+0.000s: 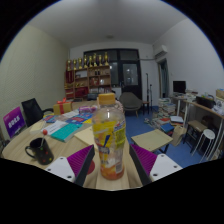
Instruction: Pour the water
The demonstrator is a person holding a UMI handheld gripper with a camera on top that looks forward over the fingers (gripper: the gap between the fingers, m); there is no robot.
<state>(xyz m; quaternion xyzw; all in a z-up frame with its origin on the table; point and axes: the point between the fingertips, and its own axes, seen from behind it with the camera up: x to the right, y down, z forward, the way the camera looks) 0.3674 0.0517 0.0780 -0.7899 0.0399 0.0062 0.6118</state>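
A clear plastic bottle (110,132) with an orange cap and a yellow-orange label stands upright on the wooden table (112,183), between my two fingers. My gripper (112,160) is open around the bottle's lower part. The left purple pad (84,162) is close to the bottle's side, and a narrow gap shows between the bottle and the right pad (142,160). A small red-orange object (90,169), possibly a cup, shows just beside the left finger, partly hidden. A black mug (40,150) stands on the table to the left.
Papers and a blue folder (64,130) lie on the long table beyond the mug. A purple box (13,121) is at the far left. Chairs (132,102), a shelf (90,76) and desks with monitors (185,100) fill the room behind.
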